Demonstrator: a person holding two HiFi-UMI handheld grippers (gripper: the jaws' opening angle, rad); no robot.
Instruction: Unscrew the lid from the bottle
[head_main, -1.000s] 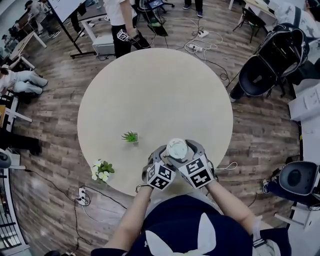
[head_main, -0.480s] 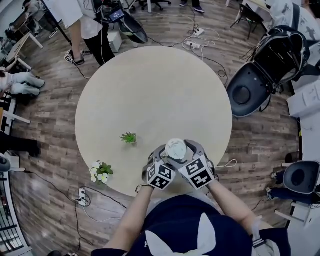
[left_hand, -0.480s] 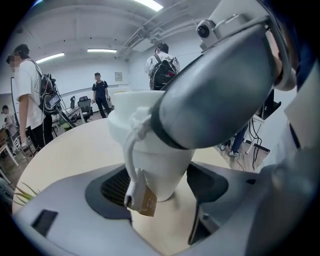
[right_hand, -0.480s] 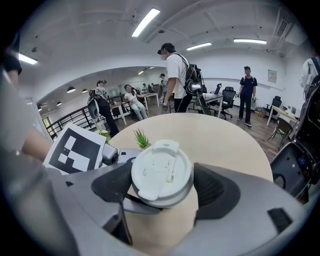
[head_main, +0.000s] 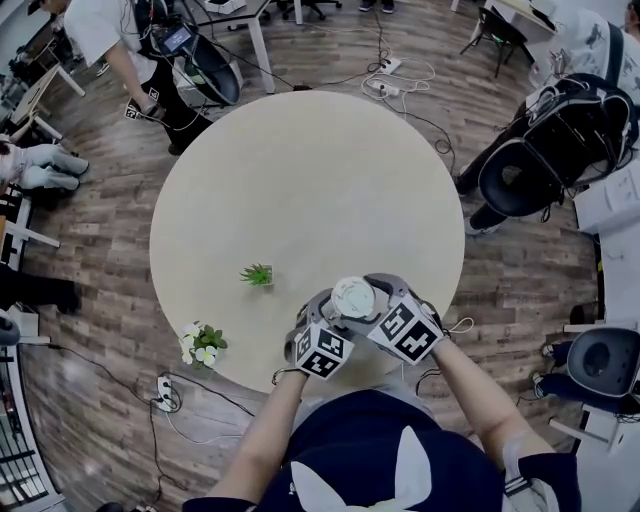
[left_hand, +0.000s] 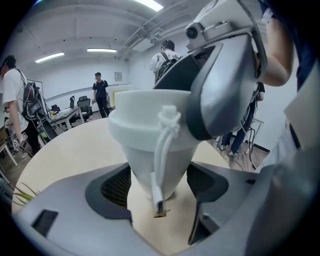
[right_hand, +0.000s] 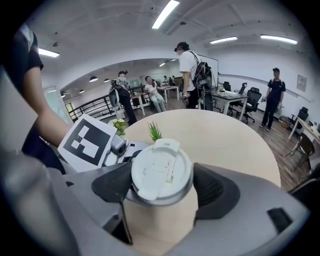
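A white bottle (left_hand: 150, 155) with a flat white lid (head_main: 352, 297) stands near the front edge of the round table (head_main: 300, 180). My left gripper (head_main: 330, 310) is shut on the bottle's tapered lower body, one pad on each side (left_hand: 155, 185). A white tether (left_hand: 162, 160) hangs down the bottle's side. My right gripper (head_main: 372, 300) is shut on the lid (right_hand: 161, 172), its dark pads against the rim on both sides (right_hand: 162, 185). The left gripper's marker cube (right_hand: 87, 140) shows just behind the lid.
A small green plant (head_main: 259, 273) stands left of the bottle. A pot of white flowers (head_main: 203, 342) sits at the table's left front edge. Office chairs (head_main: 545, 140), floor cables (head_main: 400, 90) and people ring the table.
My right gripper has rolled about the lid, its marker cube swinging up and to the right. The left gripper and bottle have stayed put. People behind the table have walked left.
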